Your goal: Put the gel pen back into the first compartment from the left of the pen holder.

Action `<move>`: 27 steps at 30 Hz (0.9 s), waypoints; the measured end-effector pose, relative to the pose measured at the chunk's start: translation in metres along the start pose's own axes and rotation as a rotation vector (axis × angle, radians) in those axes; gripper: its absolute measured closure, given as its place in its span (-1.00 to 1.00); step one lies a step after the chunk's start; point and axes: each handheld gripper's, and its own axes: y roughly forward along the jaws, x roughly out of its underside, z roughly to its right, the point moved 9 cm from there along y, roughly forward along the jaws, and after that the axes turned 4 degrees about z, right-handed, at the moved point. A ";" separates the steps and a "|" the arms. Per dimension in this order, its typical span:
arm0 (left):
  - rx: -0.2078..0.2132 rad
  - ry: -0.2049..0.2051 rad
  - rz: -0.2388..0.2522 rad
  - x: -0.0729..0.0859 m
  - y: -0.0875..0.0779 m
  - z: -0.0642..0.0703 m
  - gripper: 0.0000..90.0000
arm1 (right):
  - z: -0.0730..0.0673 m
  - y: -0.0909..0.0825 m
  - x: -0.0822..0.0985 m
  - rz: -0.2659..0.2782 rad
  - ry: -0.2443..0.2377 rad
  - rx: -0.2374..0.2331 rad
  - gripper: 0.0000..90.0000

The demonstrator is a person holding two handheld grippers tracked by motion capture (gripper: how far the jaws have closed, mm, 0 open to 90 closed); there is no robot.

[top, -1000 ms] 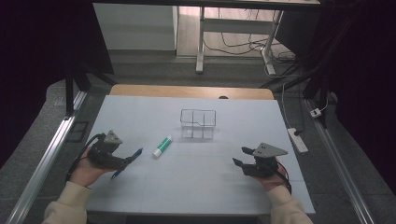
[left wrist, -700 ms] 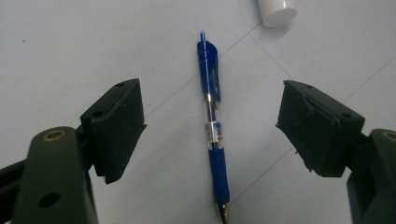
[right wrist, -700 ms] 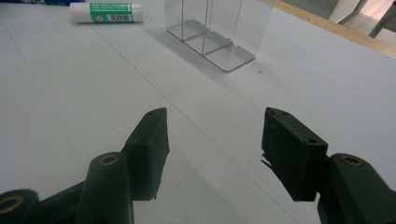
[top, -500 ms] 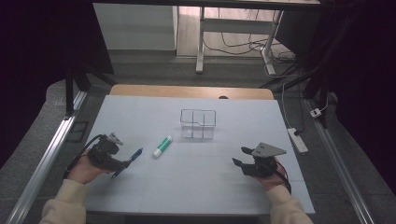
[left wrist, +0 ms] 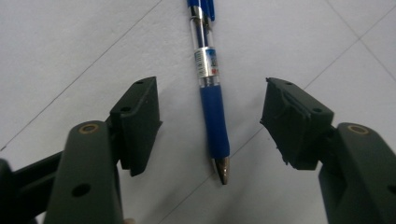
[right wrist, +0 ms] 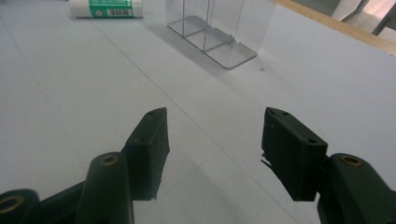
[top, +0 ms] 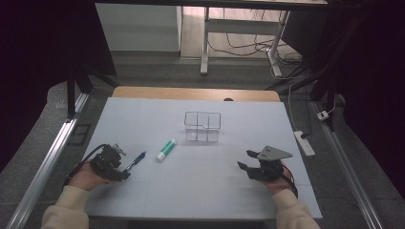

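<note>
Since the earlier frame the left tool (top: 125,168) has come down over the blue pen (top: 136,159), its jaws just closing but released. The left gripper view shows the pen (left wrist: 211,100) between the pads, untouched, its top cut off. The right tool (top: 248,165) rests unclenched at lower right on the surface (top: 200,191).

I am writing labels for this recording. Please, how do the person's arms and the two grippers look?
Both sleeves are cream. The left gripper and the right gripper are black, each with two blocky jaws on arms with brass-coloured rivets. The right one carries a grey three-cornered plate on top. A black cable loops from the left gripper.
</note>
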 end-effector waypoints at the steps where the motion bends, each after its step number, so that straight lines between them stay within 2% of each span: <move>1: 0.002 0.001 -0.002 0.000 0.000 0.000 -0.13 | 0.000 0.000 0.000 0.000 0.000 0.000 -0.09; 11: 0.001 0.015 -0.057 0.005 0.005 0.001 0.19 | 0.001 0.000 0.000 0.002 0.000 0.005 -0.09; 17: -0.007 0.009 -0.094 0.005 0.004 0.003 0.53 | 0.001 0.001 0.001 -0.006 -0.001 0.006 -0.09; 21: -0.009 0.001 -0.097 0.004 0.004 0.004 0.76 | 0.001 0.000 0.001 -0.008 -0.004 0.007 -0.09; 27: -0.010 0.007 -0.097 0.004 0.004 0.004 0.76 | 0.001 0.000 0.001 -0.012 -0.003 0.008 -0.09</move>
